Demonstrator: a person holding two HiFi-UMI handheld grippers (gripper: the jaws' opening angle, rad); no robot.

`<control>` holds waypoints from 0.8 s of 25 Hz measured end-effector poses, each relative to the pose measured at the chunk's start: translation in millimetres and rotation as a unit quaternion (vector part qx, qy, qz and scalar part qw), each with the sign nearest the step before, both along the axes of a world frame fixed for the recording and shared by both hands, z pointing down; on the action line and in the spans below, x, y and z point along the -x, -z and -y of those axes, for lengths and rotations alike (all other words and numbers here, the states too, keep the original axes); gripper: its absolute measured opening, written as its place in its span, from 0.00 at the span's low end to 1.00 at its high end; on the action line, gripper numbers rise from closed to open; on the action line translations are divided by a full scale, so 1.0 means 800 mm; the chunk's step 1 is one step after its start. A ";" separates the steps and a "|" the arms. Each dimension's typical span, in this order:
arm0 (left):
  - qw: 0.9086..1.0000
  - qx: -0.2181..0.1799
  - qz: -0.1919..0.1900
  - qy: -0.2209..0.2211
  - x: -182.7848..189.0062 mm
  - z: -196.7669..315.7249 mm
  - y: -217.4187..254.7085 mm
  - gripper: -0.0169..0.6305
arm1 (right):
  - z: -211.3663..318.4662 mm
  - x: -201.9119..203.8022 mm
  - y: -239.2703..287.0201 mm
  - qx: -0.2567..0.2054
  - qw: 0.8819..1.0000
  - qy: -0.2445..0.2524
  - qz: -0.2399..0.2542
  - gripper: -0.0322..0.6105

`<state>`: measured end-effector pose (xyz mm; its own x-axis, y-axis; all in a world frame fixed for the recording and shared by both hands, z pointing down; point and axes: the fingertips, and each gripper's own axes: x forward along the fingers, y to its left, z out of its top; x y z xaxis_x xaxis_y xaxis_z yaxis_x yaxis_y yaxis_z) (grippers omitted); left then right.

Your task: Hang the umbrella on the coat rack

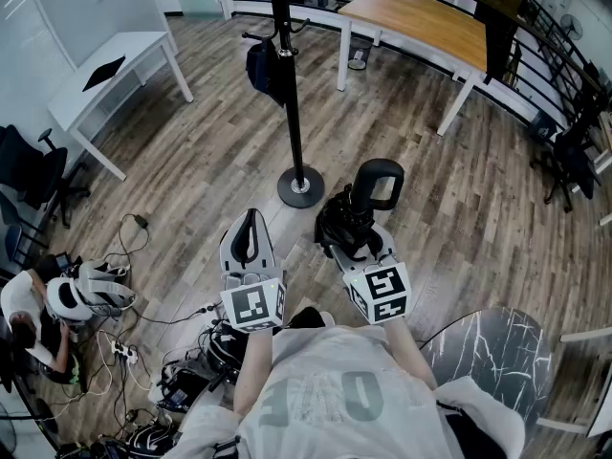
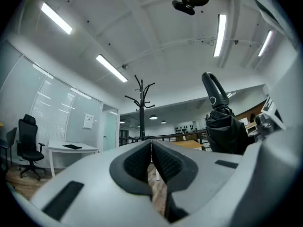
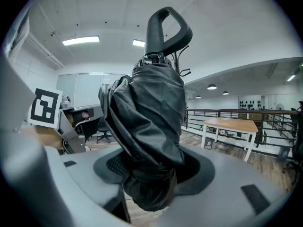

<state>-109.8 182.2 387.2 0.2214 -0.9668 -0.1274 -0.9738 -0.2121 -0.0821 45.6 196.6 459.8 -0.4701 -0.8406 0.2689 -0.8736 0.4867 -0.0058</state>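
- Wood-plank floor (image 1: 191,161) carries the black metal coat rack (image 1: 290,84) ahead.
- Right gripper (image 3: 151,174) fingers pinch the black folded fabric umbrella (image 3: 147,112); left gripper (image 2: 151,160) fingers are pressed together.
- Canopy seems soft and slippery; its stiff loop handle (image 3: 166,27) suits hanging.

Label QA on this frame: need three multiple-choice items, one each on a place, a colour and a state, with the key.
1. Where is the umbrella?
A) in the right claw
B) in the left claw
C) in neither claw

2. What colour is the umbrella?
A) red
B) black
C) yellow

3. How is the left claw?
A) wide open
B) shut on the umbrella
C) shut, empty

Key:
1 A: the right gripper view shows its jaws pressing the folded fabric from both sides.
2 B: fabric and handle read black in all three views.
3 C: the left gripper view shows its jaws meeting with nothing between them.
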 end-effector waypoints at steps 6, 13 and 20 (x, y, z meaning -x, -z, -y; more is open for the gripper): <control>1.000 0.004 -0.004 0.003 0.002 -0.002 -0.007 0.07 | -0.003 -0.001 -0.005 0.001 1.000 0.002 -0.005 0.47; 1.000 0.006 -0.001 0.003 0.000 -0.004 -0.010 0.07 | -0.007 0.001 -0.006 -0.001 1.000 0.004 0.001 0.47; 1.000 0.014 0.003 0.004 0.002 -0.001 -0.010 0.07 | -0.003 0.000 -0.011 0.010 1.000 0.002 0.009 0.47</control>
<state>-111.3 183.4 395.0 0.2143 -0.9717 -0.0997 -0.9749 -0.2065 -0.0828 45.6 198.6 468.5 -0.4783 -0.8335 0.2765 -0.8714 0.4896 -0.0312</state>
